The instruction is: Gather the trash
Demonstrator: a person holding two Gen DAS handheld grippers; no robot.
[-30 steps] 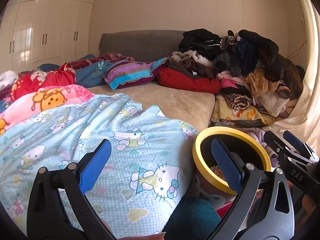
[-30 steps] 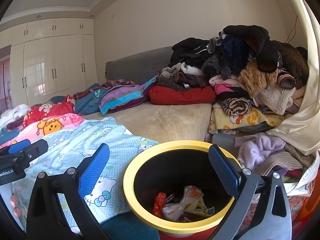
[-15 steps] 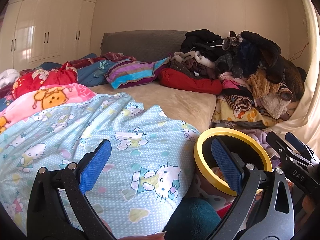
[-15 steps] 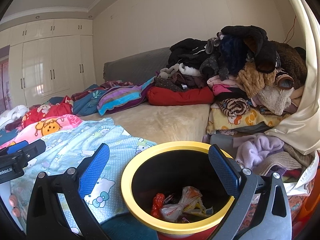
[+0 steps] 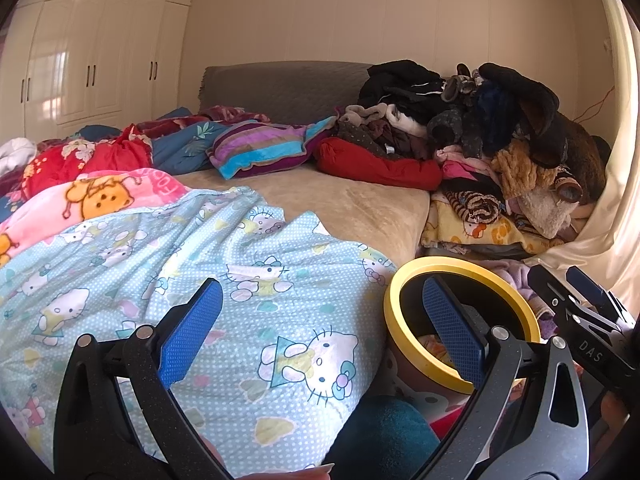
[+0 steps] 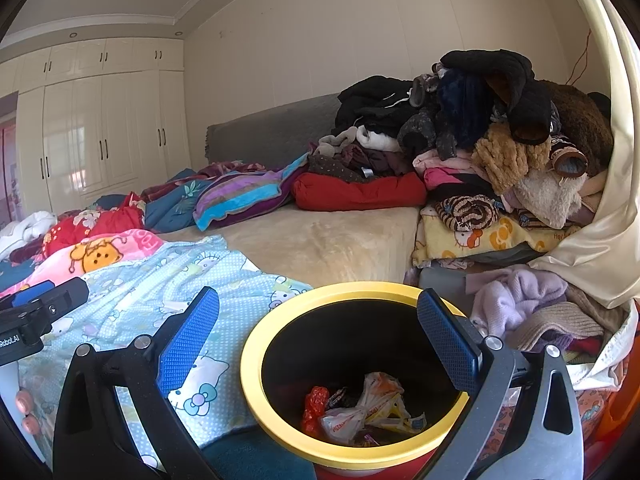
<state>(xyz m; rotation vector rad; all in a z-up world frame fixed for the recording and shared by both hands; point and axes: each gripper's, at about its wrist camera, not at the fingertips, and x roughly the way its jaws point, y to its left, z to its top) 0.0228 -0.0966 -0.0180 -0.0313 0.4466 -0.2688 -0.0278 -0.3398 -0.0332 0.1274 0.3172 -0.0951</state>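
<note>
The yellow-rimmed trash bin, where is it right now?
In the right wrist view the yellow-rimmed trash bin sits low in the middle, beside the bed, right of the Hello Kitty blanket and left of the lilac sweater.

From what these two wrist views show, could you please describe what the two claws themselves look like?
Both look alike. The left claw and right claw each have two black, speckled arms with triangular cut-outs and silver rivets, tipped with flat blue pads in a dimpled texture. Seen from the other camera, the right one's black body carries white "DAS" lettering and the left one's "RobotAI". No cables or sleeves show.
</note>
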